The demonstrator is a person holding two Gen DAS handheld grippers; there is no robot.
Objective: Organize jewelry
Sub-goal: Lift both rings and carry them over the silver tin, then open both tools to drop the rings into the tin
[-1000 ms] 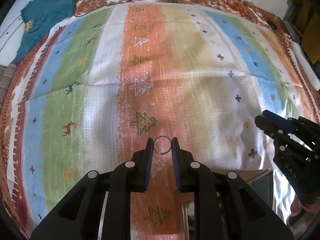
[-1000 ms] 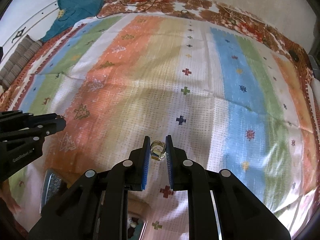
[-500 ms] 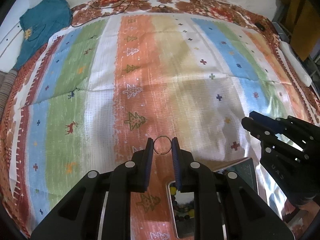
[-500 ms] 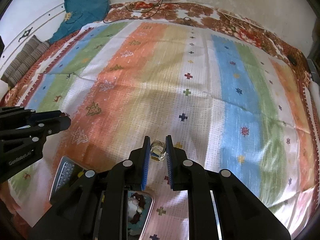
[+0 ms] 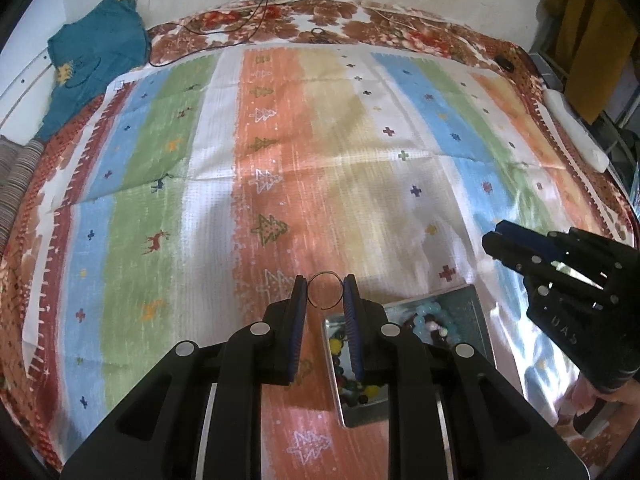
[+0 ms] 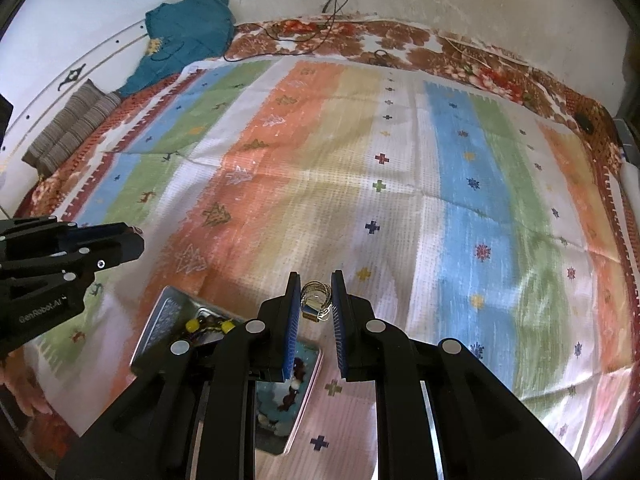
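thin wire ring: a thin round hoop of dark wire (image 5: 325, 289) is pinched between the blue-padded fingertips of the left tool (image 5: 325, 294), above the bed and just past the near tin.
ring cluster: a small bunch of gold and silver rings (image 6: 316, 302) is clamped at the tips of the right tool (image 6: 316, 305), also held clear of the bedspread.
left tool: closed on the wire hoop, pointed steeply down.
right tool: closed on the ring cluster; seen from the left camera (image 5: 560, 280) it is off to the right, well apart from the left one.
tins: an open rectangular metal tin (image 5: 478, 320) with a teal lining is lying on the bed under the tools, with pale blue and dark beads in it; a second mirrored part beside it (image 5: 344, 408), with yellow, green and dark beads showing, is judged to be its lid or a second tray, which cannot be told.
progress: some beaded pieces are already in the tin; the two held pieces are not yet put down, so placing them is judged to be what is left. no other loose jewelry is seen on the bedspread.
surface: a bed covered by a striped woven bedspread (image 6: 400, 184) in orange, green, blue and white, with small trees, deer and crosses.
room: a teal garment (image 6: 188, 32) and a striped cushion (image 6: 72, 128) are at the far left by a white wall; dark cables are trailing along the far edge.
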